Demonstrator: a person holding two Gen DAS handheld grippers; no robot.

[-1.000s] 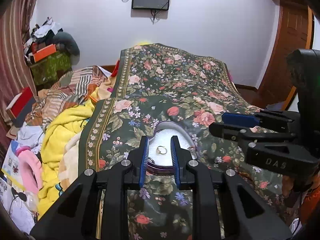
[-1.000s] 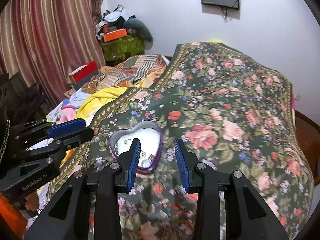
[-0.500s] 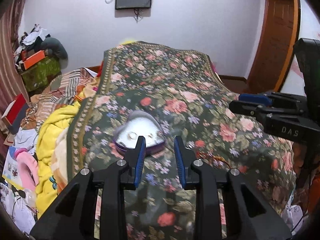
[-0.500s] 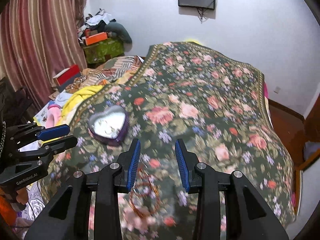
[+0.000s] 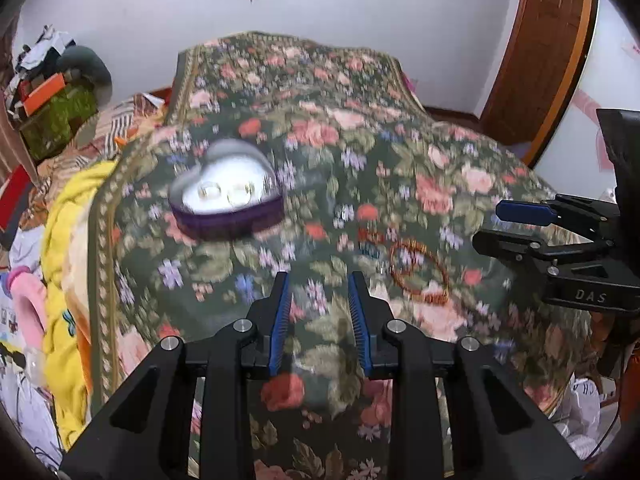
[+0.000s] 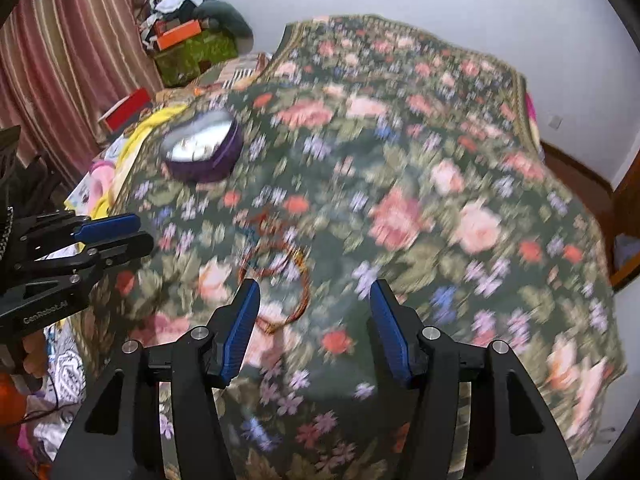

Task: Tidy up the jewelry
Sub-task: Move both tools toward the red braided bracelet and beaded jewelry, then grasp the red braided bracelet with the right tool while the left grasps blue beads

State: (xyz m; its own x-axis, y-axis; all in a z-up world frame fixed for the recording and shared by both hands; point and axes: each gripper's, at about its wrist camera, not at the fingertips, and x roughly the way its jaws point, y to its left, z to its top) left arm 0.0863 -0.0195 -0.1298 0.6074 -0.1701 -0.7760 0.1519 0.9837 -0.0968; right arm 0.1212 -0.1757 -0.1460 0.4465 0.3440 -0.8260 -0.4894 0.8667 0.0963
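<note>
Bracelet (image 6: 280,276) mid-bedspread (image 6: 460,160), R hand-held gripper (image 6: 314,304) gaping above.

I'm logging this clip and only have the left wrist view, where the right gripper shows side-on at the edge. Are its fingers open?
Observer: Yes. The right wrist view shows the right gripper with its fingers spread wide. They have just been opening, and nothing is clamped between them.
Operator: Where is the bracelet relative to them?
Observer: The orange bracelet lies on the floral bedspread, right by the finger on the picture's left, with no finger pressing on it.
Operator: And the heart box?
Observer: The heart-shaped box sits well beyond the fingers, toward the upper left of that view.
</note>
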